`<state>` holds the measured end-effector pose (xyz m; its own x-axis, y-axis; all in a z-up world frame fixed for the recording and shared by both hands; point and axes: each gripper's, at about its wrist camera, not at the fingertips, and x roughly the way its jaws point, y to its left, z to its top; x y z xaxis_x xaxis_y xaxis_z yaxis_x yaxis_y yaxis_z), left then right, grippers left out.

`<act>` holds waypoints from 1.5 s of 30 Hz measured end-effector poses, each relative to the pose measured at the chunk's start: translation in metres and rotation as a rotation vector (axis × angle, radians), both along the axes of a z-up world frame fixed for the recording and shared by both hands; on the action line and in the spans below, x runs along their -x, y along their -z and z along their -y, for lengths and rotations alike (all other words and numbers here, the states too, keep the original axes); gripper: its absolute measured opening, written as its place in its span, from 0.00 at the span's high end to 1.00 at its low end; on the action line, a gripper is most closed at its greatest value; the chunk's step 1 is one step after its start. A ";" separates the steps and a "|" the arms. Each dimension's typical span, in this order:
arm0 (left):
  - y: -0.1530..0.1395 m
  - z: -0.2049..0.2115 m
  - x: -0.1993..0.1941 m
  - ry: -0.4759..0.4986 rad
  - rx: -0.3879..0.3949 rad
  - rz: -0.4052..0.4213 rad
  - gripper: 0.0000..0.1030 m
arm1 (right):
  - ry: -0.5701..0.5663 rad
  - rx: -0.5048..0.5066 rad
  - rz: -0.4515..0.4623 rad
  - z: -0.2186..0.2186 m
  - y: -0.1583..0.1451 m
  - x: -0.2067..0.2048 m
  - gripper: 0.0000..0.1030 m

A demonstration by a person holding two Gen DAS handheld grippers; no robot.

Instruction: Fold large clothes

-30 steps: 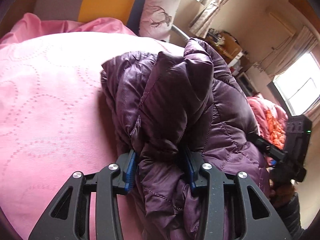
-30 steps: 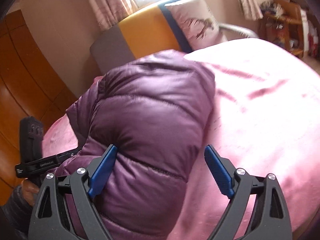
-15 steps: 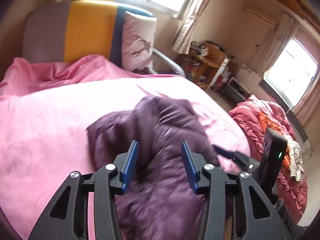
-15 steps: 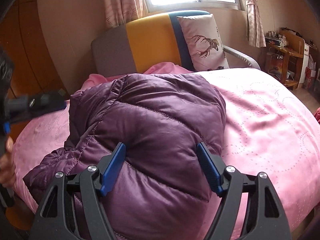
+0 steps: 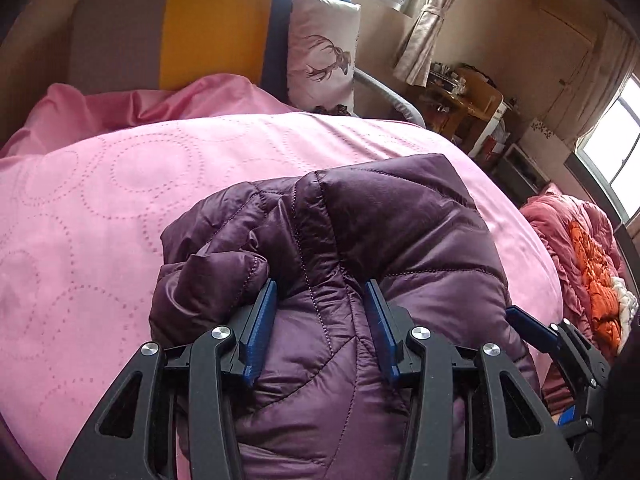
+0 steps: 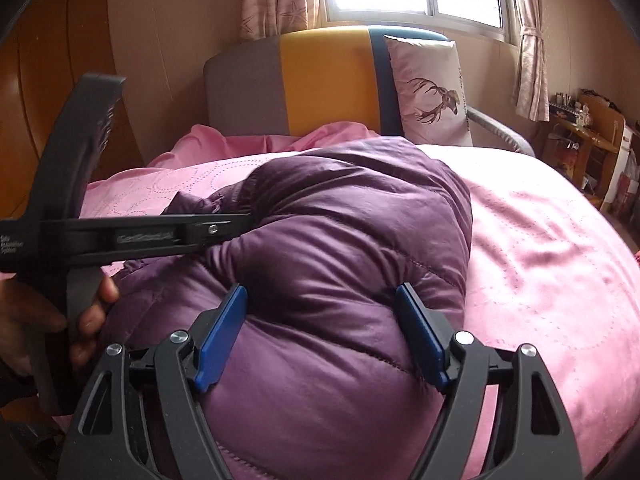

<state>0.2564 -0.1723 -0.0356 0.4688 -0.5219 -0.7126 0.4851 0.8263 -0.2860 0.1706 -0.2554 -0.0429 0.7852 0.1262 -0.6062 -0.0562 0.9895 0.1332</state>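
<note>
The purple puffer jacket (image 5: 360,264) lies bunched at the lower centre on the pink bed (image 5: 100,208), the left tongs (image 5: 322,320) clamped on a fold (likely to steady it) while the right tongs (image 6: 320,320) straddle its bulk, spread apart.

Left tongs (image 5: 322,292) clamped, right tongs (image 6: 320,300) spread wide.

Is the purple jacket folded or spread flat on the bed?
Folded: the purple jacket lies as a thick, rounded bundle on the pink bedspread, its padded layers doubled over, with no sleeves spread out.
</note>
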 end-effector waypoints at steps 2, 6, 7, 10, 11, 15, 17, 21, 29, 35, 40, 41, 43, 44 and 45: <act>0.007 -0.004 -0.001 -0.013 0.013 -0.015 0.56 | 0.001 -0.004 -0.010 -0.001 0.001 -0.002 0.27; 0.008 0.007 -0.001 -0.008 -0.015 -0.002 0.56 | 0.023 0.021 -0.040 -0.002 -0.009 0.000 0.25; 0.005 0.008 -0.002 -0.008 -0.019 -0.004 0.56 | 0.033 0.016 -0.047 -0.001 -0.013 0.003 0.21; -0.007 0.004 -0.001 -0.031 -0.002 -0.013 0.55 | 0.051 -0.029 -0.042 0.003 -0.026 0.024 0.19; -0.014 0.001 0.002 -0.044 0.019 -0.012 0.49 | 0.055 -0.036 -0.040 0.004 -0.028 0.032 0.19; -0.034 -0.009 0.028 -0.072 0.020 0.070 0.37 | 0.089 -0.050 -0.043 0.003 -0.031 0.066 0.19; -0.039 -0.014 0.044 -0.079 0.003 0.120 0.35 | 0.111 -0.054 -0.052 0.002 -0.031 0.080 0.19; -0.030 -0.027 0.065 -0.094 -0.034 0.142 0.32 | 0.126 -0.026 -0.061 -0.010 -0.031 0.098 0.19; -0.004 -0.051 0.058 -0.147 -0.054 0.080 0.22 | 0.173 0.033 -0.143 -0.040 -0.011 0.100 0.12; -0.019 -0.077 0.080 -0.201 -0.025 0.092 0.22 | 0.176 0.031 -0.136 -0.048 -0.015 0.121 0.08; -0.028 -0.091 0.107 -0.218 -0.016 0.108 0.22 | 0.173 0.034 -0.140 -0.060 -0.014 0.143 0.07; -0.029 -0.092 0.112 -0.223 -0.022 0.116 0.22 | 0.178 0.030 -0.135 -0.060 -0.016 0.148 0.06; -0.031 -0.094 0.121 -0.227 -0.026 0.125 0.16 | 0.193 0.022 -0.119 -0.061 -0.022 0.157 0.04; -0.032 -0.095 0.125 -0.227 -0.025 0.130 0.13 | 0.209 0.012 -0.107 -0.060 -0.027 0.161 0.04; -0.033 -0.096 0.132 -0.228 -0.027 0.141 0.12 | 0.223 0.003 -0.096 -0.060 -0.030 0.165 0.03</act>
<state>0.1239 -0.0760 -0.0023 0.6679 -0.3727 -0.6441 0.3188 0.9254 -0.2049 0.0052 -0.1952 -0.0132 0.7320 -0.0459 -0.6798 0.1770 0.9763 0.1246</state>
